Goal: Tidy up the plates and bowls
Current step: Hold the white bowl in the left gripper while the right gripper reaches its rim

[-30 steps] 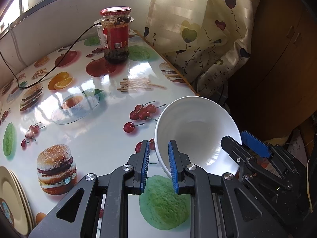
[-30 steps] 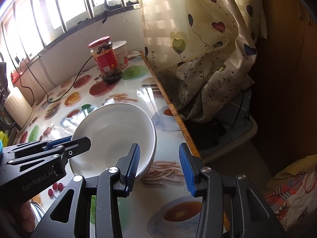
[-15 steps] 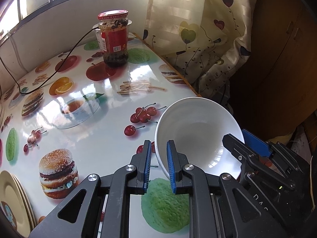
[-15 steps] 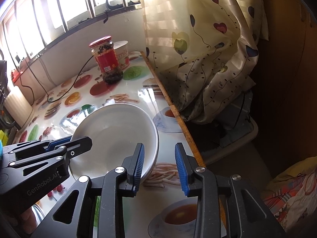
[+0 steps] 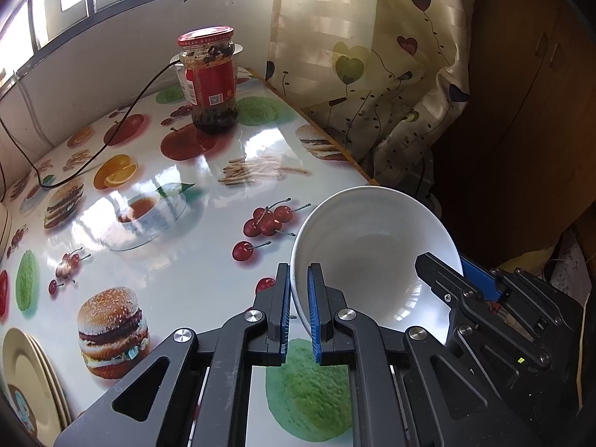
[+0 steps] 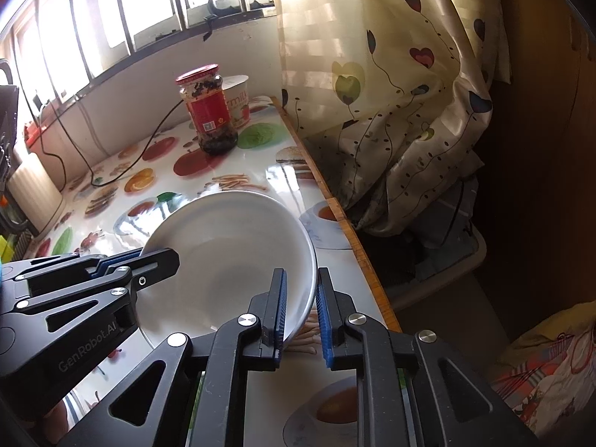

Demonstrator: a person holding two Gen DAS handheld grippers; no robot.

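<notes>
The white bowl (image 5: 372,257) sits tilted near the table (image 5: 93,260) edge, well in front of the red-lidded jar (image 5: 210,82). Left gripper (image 5: 298,309) and right gripper (image 6: 301,313) are closing, jaws narrow, on opposite rims

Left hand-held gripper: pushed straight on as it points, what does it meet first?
The white bowl: the closing left hand-held gripper already straddles its rim. Beyond that, probably the table; depth unclear.

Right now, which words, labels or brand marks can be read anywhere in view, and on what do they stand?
"GenRobot.AI": on the black left claw.
"milk", partly hidden: on the white paper cup behind the jar.
Red label on the glass jar with the red lid: print too small to read.
</notes>
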